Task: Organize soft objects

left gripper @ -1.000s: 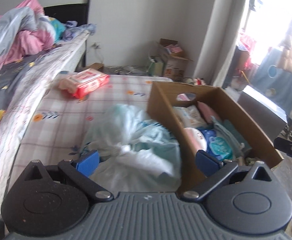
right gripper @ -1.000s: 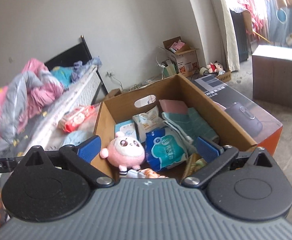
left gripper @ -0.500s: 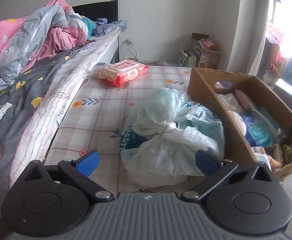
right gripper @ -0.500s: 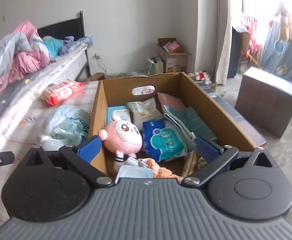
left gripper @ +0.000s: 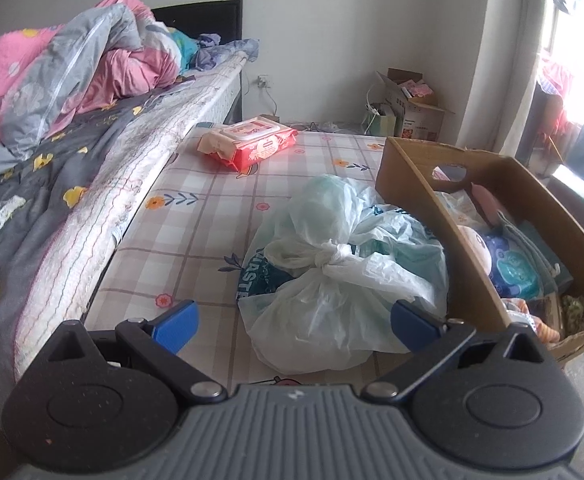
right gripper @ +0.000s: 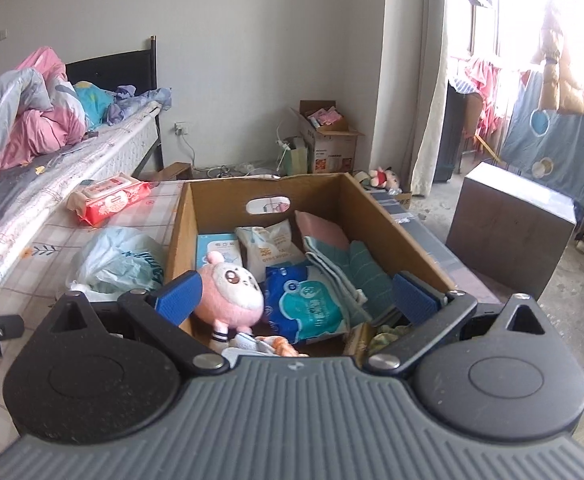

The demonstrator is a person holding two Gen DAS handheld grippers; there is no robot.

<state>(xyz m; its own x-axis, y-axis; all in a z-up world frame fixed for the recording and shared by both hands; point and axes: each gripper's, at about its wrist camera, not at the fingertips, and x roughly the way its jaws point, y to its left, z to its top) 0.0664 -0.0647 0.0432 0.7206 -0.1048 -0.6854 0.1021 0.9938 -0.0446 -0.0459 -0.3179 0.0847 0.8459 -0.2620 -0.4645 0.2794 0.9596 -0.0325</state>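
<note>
While both claws gape wide and empty, left claw hovers over knotted plastic bag on checked mattress, beside cardboard box; right claw above box holding pink plush toy, tissue packs; red wipes pack apart.

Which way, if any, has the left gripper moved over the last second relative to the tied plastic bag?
Yes. The left gripper has pulled back and swung left: the tied plastic bag, earlier filling the gap between its open fingers, now lies farther ahead, beside the cardboard box.
</note>
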